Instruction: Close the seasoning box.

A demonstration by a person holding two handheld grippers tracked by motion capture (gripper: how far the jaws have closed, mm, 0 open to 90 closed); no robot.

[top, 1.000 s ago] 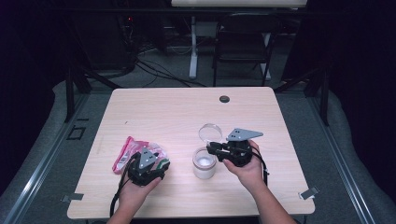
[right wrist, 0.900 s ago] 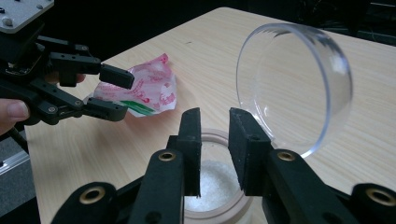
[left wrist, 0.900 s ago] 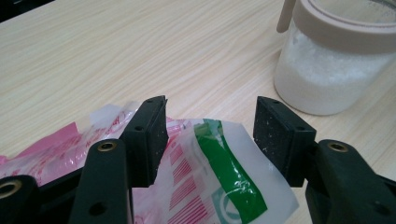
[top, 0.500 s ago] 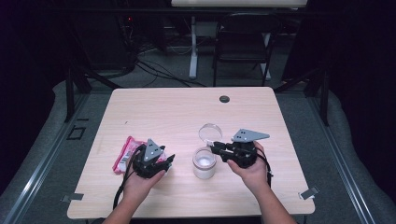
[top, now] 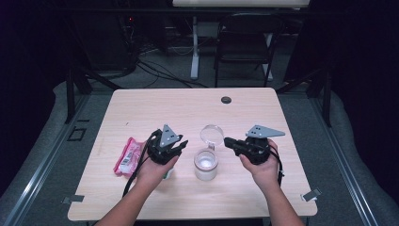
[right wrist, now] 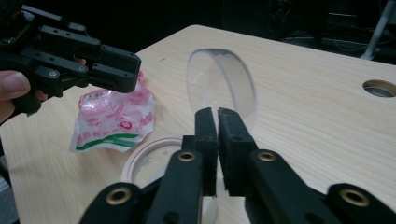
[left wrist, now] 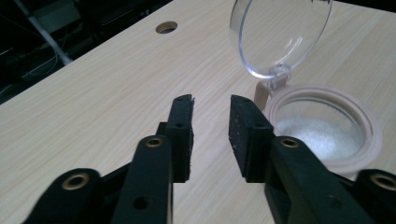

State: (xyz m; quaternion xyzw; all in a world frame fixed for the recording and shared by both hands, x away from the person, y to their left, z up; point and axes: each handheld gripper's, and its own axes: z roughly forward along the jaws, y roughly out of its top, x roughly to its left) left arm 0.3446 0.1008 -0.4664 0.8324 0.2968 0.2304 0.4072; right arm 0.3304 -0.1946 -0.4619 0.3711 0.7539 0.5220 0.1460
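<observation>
A clear jar [top: 205, 165] with a tan rim [left wrist: 373, 140] and white grains inside stands mid-table, its hinged clear lid [top: 212, 134] [left wrist: 280, 32] tipped up and open. My left gripper [top: 181, 145] [left wrist: 211, 100] hovers just left of the jar. Its jaws have just been closing, but a gap remains with nothing between them. My right gripper [top: 227, 141] [right wrist: 215, 112] sits right of the jar, its jaws closed together just in front of the lid [right wrist: 219, 84], with nothing seen between the pads. A pink and white packet [top: 128, 156] [right wrist: 114, 119] lies on the table left of the left hand.
The light wooden table [top: 188, 108] has a round cable hole [top: 226, 100] [left wrist: 166, 27] near its far edge. A folding chair [top: 247, 42] and cables stand on the floor beyond. The near table edge runs just under the forearms.
The left hand has lifted off the packet and moved right toward the jar, its jaws narrower. The right gripper has drawn slightly back from the jar and its jaws have come together.
</observation>
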